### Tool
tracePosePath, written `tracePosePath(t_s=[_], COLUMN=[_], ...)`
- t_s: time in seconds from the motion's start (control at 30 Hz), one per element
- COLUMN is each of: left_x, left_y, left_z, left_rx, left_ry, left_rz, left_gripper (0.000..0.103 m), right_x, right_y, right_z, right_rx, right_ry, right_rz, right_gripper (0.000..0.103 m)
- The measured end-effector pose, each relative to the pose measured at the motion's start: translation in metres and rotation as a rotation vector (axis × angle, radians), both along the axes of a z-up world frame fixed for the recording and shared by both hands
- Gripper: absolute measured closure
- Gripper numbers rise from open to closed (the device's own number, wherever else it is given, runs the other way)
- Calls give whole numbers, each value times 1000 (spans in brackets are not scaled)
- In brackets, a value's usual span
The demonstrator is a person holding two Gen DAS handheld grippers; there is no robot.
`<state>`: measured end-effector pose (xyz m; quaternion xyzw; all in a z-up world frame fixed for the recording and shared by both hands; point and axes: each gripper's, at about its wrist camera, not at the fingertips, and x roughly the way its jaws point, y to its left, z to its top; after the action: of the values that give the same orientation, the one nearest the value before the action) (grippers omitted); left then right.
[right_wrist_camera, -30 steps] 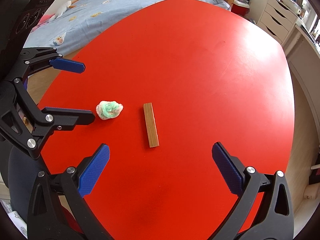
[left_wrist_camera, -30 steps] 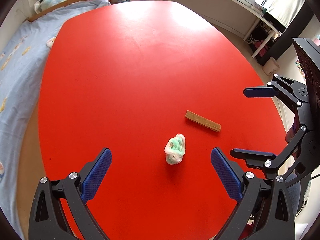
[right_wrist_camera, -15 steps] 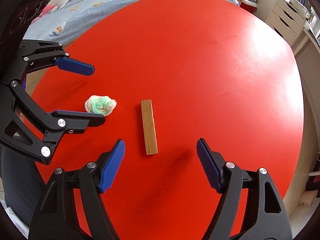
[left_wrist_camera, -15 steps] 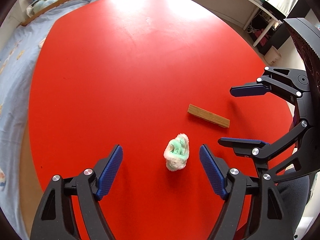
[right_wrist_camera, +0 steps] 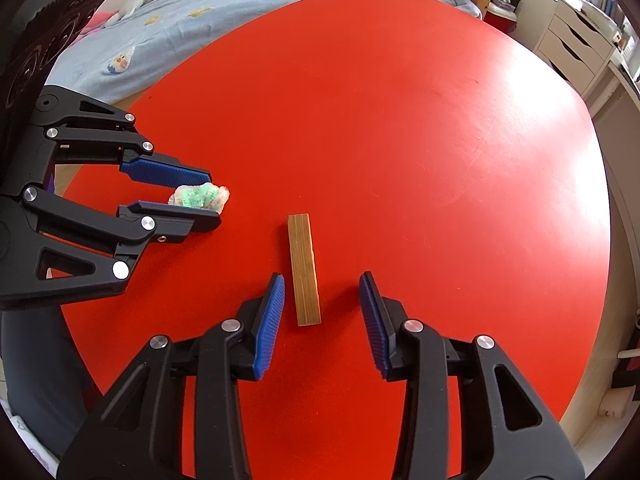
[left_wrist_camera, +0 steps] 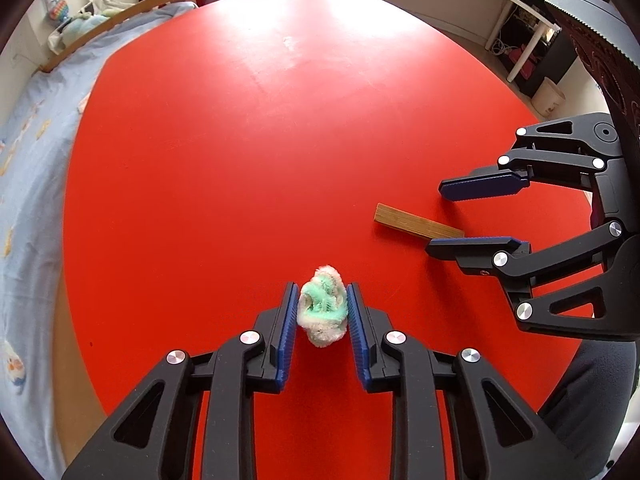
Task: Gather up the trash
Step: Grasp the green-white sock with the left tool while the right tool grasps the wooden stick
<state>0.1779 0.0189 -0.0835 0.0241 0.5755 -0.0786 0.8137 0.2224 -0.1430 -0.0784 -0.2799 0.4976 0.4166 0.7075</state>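
- The red table (left_wrist_camera: 248, 152) filled most of both wrist views; its top was bare except for two small items near the edge closest to the grippers.
- A bed with a light blue cover (right_wrist_camera: 168, 28) stood just beside the far-left edge of the table, and a white drawer unit (right_wrist_camera: 576, 52) stood beyond the far-right edge.
- The left gripper (left_wrist_camera: 322, 312) pointed steeply down at the table. Its jaws had just been closing and stood narrow, with both blue pads (left_wrist_camera: 287, 332) pressed against the sides of the green-and-white wad (left_wrist_camera: 322, 309).
- The right gripper (right_wrist_camera: 322, 312) also pointed steeply down. Its jaws had just been closing and stood partly open, with the near end of the wooden strip (right_wrist_camera: 304, 268) between them; a visible gap remained on each side.
- The wooden strip lay flat on the table, near the wad but apart from it.
- The wad, crumpled and fluffy, rested on the table between the left pads.
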Motion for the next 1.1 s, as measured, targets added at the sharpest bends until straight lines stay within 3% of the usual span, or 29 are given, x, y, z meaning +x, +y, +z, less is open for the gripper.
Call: tracePosePath(t_s=[0.1,0.2,0.63,1.1], left_x=[0,-1,-14,-68], left_y=[-1,-2,-3,-17], left_z=[0,-1,9,58], left_rx=[7,5,-7,-8], left_ry=[-3,-8,-52,-184], left_rz=[-8,-10,11,13], left_gripper=[84,85,85,85], right_x=[0,-2,-6,-55], right_y=[1,1,-12,-53], right_z=[1,1,15,74], right_rx=[-2,-8,22,131], right_ry=[7,8,-11,-101], right_rz=[0,1,-64,-137], right_gripper=[84,92,92,92])
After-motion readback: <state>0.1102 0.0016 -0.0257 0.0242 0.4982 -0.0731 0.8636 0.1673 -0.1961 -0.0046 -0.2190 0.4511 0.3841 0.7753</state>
